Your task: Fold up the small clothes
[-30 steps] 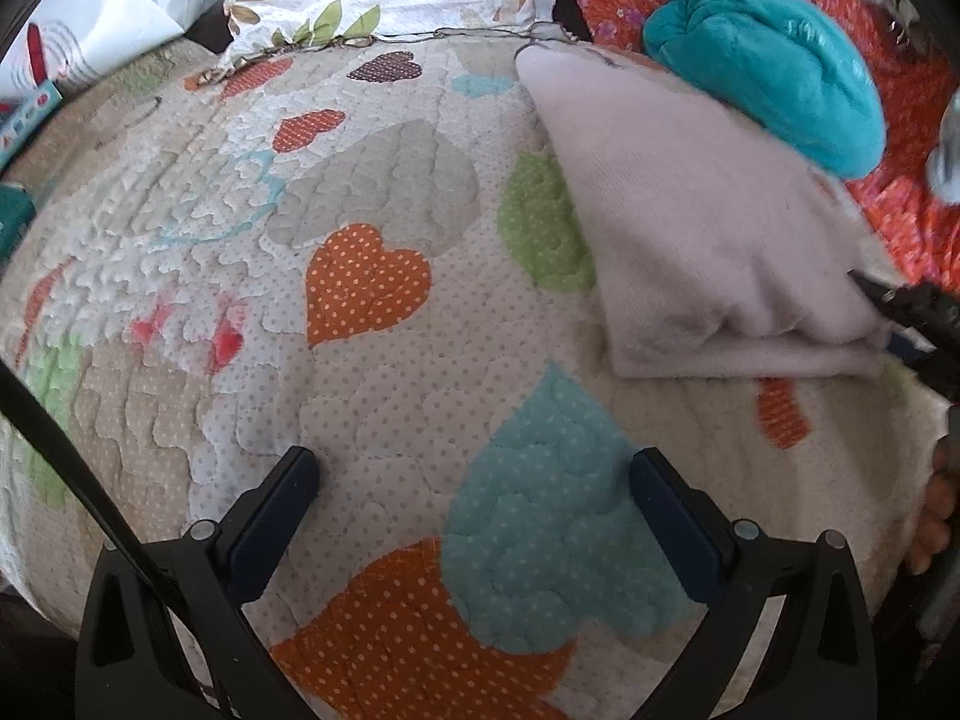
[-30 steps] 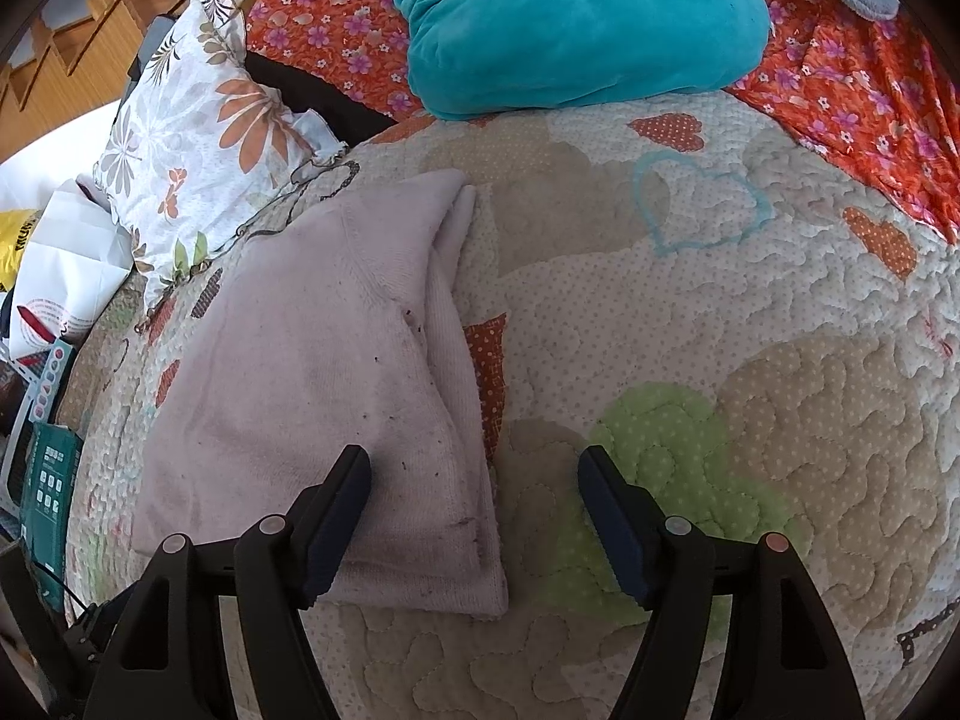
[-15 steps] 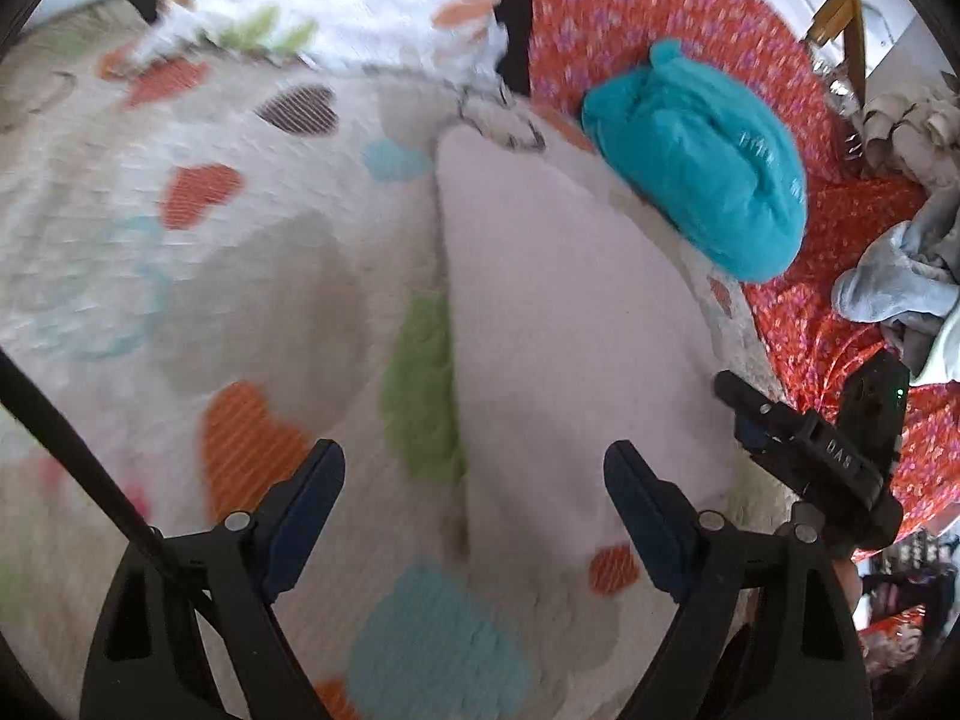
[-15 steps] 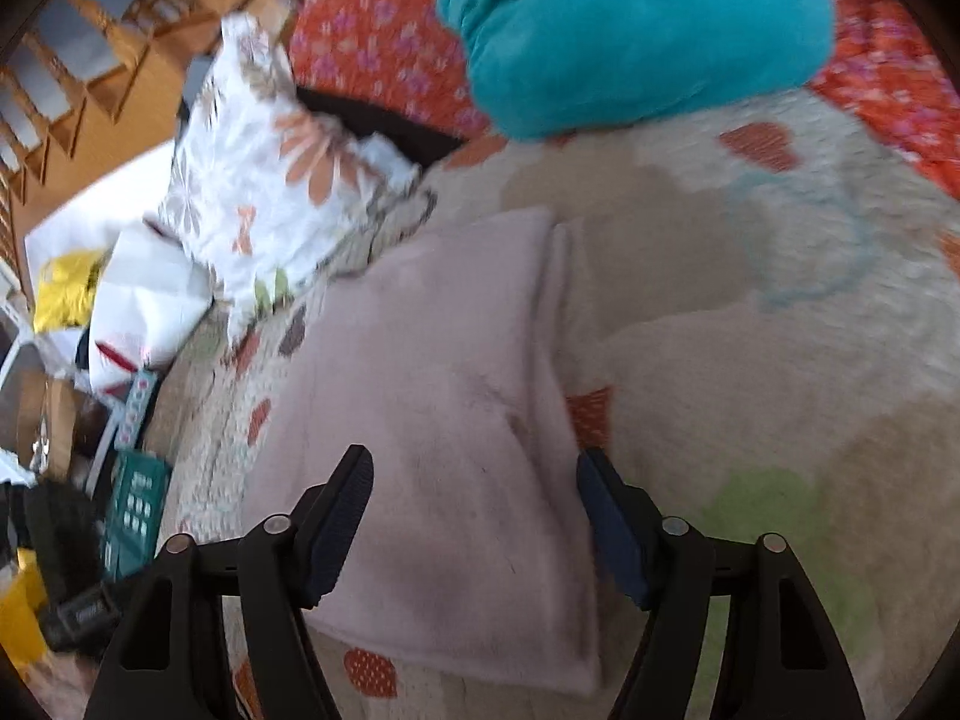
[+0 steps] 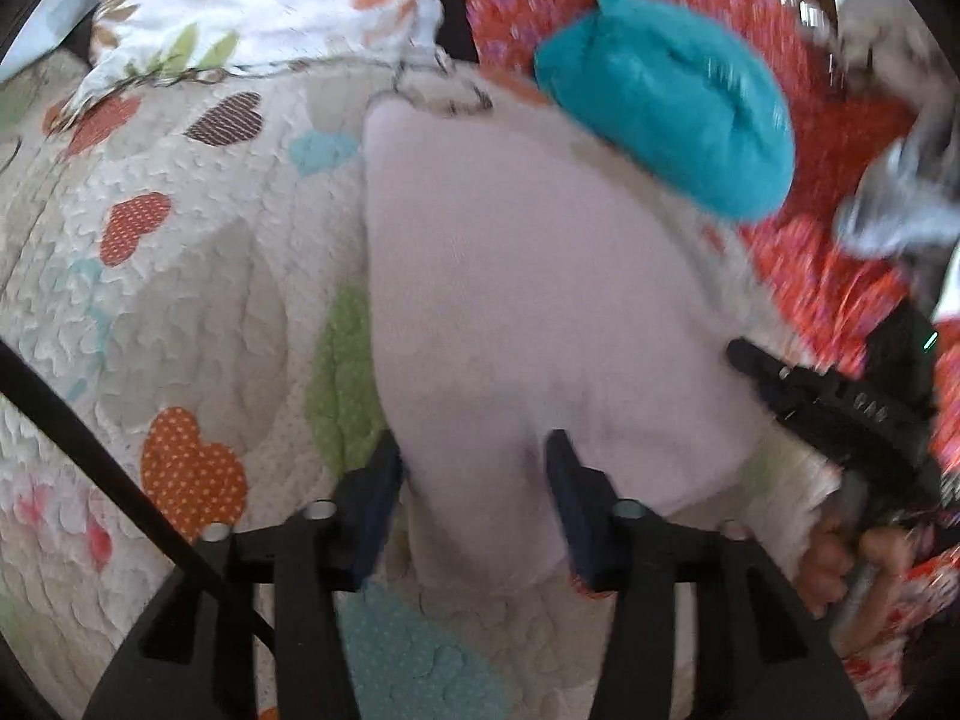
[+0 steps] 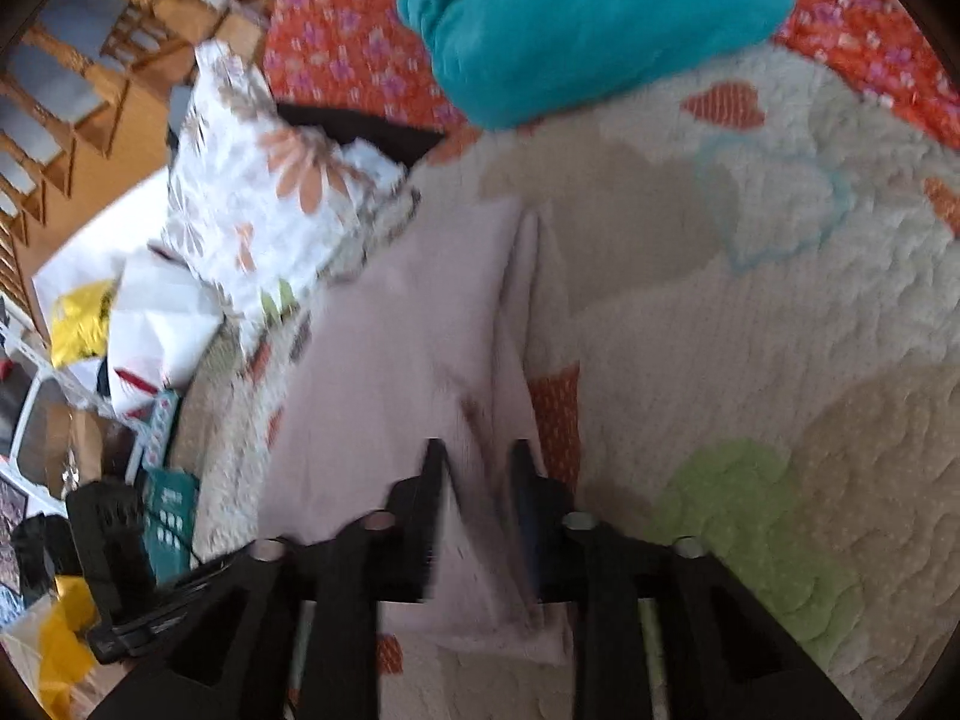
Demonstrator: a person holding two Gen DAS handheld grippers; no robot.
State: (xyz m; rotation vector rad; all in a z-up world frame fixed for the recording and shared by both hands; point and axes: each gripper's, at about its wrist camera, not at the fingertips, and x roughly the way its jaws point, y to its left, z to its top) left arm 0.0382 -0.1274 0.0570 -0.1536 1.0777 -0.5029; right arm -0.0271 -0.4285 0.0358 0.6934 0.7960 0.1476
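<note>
A pale pink folded garment (image 5: 528,300) lies on the heart-patterned quilt (image 5: 180,300). My left gripper (image 5: 471,480) stands over its near edge. Its jaws are closing, with the cloth between the fingers, which do not visibly press it. In the right wrist view the same pink garment (image 6: 408,330) runs away from me. My right gripper (image 6: 477,468) is at its near right fold, jaws closing with a ridge of cloth between them. The right gripper (image 5: 840,408) also shows at the garment's right side, held by a hand (image 5: 852,552).
A folded teal garment (image 5: 666,102) rests beyond the pink one on a red floral cover (image 5: 828,252). A floral pillow (image 5: 240,6) lies at the back left. Grey clothes (image 5: 900,198) are piled at the far right. Bags and boxes (image 6: 150,348) crowd the bed's left side.
Both grippers have narrowed. The left one came from bare quilt to the pink garment's near edge. The right one tilted and now has the garment's fold between its fingers.
</note>
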